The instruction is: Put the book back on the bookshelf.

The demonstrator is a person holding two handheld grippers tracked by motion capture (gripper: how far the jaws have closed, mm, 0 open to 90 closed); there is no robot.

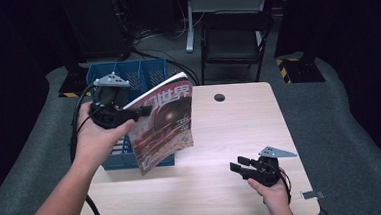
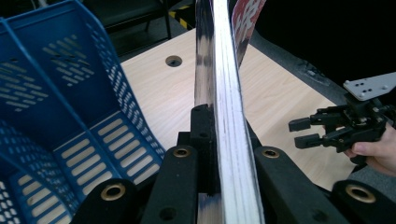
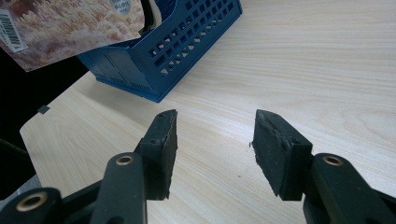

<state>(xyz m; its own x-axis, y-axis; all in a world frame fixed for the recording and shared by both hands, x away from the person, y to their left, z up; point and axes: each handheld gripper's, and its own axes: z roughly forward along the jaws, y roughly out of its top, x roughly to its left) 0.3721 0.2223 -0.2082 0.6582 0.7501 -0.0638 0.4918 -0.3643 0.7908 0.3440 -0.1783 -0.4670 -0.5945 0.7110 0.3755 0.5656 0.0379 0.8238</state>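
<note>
Your right gripper (image 1: 242, 166) sits nearest you, low over the front right part of the table (image 1: 239, 124); its jaws stand apart with nothing between them, and in the right gripper view bare wood shows in the gap; the pads (image 3: 163, 149) touch no object. Your right hand (image 1: 274, 195) holds it close to the table's near edge, well apart from the magazine (image 1: 164, 124).

Farther in and to the left, your left gripper (image 1: 141, 111) is clamped on the magazine; the jaws are fully closed on its upper left edge, one on each face; in the left gripper view the page block (image 2: 224, 116) runs straight up between the two black jaws, pressed on both sides. Your left hand (image 1: 97, 135) carries the gripper above the table's left edge.

The magazine hangs upright and slightly tilted, cover toward you, its lower corner just above the wood; it is lifted clear of the table and stands in front of the blue file basket (image 1: 126, 76); part of the basket is hidden behind it. The basket rests on the left side of the table, its open compartments (image 2: 56, 102) beside the held magazine.

Beyond the basket, a round cable hole (image 1: 219, 97) lies near the table's far edge; behind the table stands a dark chair (image 1: 234, 39).
</note>
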